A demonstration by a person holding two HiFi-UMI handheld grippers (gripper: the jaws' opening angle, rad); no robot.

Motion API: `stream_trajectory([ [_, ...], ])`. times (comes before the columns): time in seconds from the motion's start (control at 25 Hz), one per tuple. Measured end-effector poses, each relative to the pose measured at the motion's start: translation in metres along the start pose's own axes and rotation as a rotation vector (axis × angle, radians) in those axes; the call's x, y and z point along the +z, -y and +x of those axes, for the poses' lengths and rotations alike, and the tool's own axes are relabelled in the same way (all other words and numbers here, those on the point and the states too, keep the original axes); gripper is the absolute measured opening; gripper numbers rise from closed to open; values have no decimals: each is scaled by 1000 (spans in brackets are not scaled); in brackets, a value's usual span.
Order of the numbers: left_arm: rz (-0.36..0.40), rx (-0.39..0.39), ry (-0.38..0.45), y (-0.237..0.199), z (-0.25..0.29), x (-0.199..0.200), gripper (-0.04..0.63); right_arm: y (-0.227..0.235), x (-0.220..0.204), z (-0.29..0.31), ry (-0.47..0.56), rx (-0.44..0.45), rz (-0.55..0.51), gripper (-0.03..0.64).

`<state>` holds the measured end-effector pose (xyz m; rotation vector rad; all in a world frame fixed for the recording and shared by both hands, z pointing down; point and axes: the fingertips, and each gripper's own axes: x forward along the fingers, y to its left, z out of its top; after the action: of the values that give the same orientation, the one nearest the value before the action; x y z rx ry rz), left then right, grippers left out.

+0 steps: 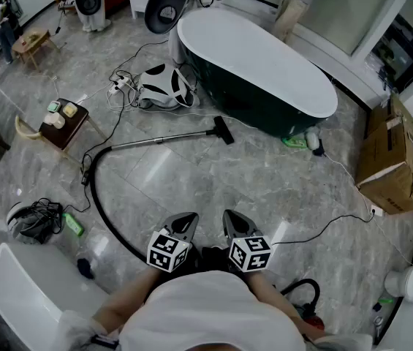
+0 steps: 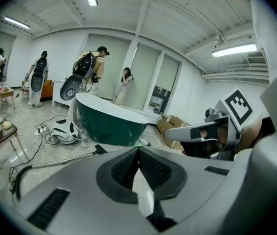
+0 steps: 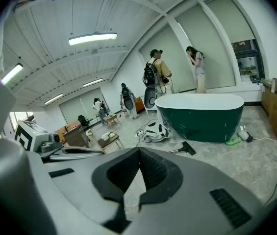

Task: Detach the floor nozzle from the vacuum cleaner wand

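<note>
Two tongs point(image 1: 186, 218) point(image 1: 232, 216) closed, one nozzle point(image 1: 223, 130), one wand point(image 1: 164, 139)

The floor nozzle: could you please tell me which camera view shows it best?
The head view: the floor nozzle shows unobstructed from above, joined to the wand. Both gripper views show it small, distant and side-on.

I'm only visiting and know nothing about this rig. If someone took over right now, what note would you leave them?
Left gripper: shut, empty, held close to the body. Right gripper: the same.
Wand lies on the floor ahead, with the nozzle on its far end, near the bathtub.
Done: nothing; the nozzle is on the wand and neither gripper touches them.
Left: go over, hold the wand, pull the nozzle off.
</note>
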<state>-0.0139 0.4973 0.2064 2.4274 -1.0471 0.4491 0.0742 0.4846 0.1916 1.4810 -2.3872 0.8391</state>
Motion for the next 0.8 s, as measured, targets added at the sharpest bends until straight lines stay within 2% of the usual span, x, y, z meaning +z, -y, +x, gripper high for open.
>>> stream_trajectory([
  [0.4, 12, -1, 13, -13, -16, 1, 8, -12, -1, 7, 13, -21, 24, 12],
  [0.8, -42, -1, 13, -39, -38, -19, 8, -32, -19, 10, 72, -43, 104, 14],
])
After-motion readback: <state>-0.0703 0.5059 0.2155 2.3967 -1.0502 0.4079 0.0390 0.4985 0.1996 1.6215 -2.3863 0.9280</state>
